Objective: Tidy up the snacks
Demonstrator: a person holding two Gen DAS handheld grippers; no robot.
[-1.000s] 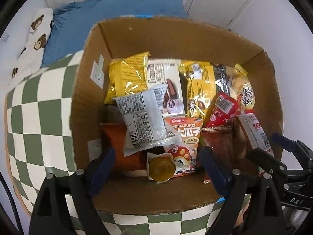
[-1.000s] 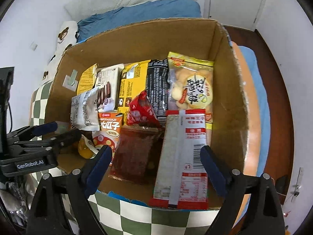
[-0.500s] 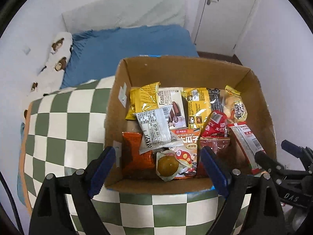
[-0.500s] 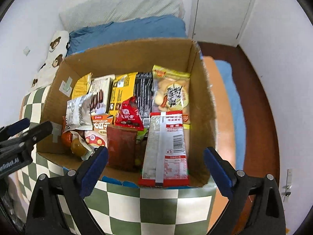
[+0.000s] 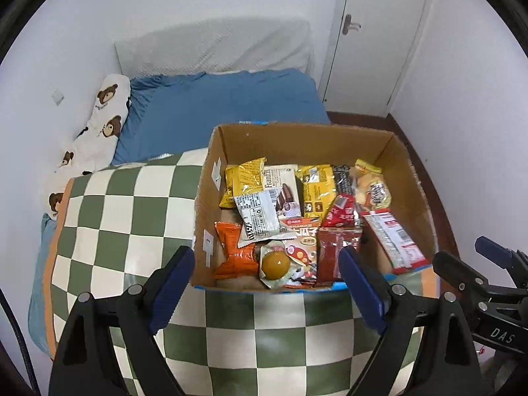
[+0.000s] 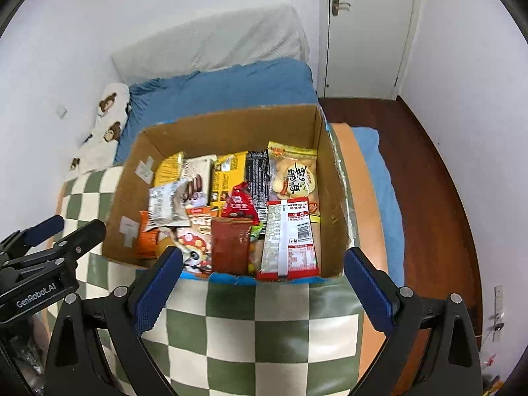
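A small white-walled bedroom: a bed with a blue sheet (image 5: 217,105) runs toward a white door (image 5: 373,39) at 1 o'clock, a bear-print pillow (image 5: 99,122) lies at 10 o'clock, and a green-and-cream checked cover (image 5: 109,217) spreads across the near part. On that cover sits an open cardboard box (image 5: 297,138) filled with snacks. In the left wrist view the box lies ahead at 12 o'clock, its near rim just beyond the fingertips of the left gripper (image 5: 267,283), whose jaws stand wide apart with nothing between them. Inside, a yellow bag (image 5: 246,178) stands at the far left, a white packet (image 5: 259,217) leans over an orange packet (image 5: 231,250), and a jelly cup (image 5: 275,265) rests against the near wall. At 3 o'clock the right gripper (image 5: 465,257) shows from the side, apart from the box. In the right wrist view the right gripper (image 6: 264,274) is likewise spread wide and holds nothing, the box's near edge spanning the gap between its blue pads (image 6: 366,283). A long red-and-white packet (image 6: 288,241) lies along the right side, a dark red packet (image 6: 231,244) beside it, and a biscuit bag (image 6: 293,175) at the far right corner. The left gripper (image 6: 56,231) shows at 9 o'clock.
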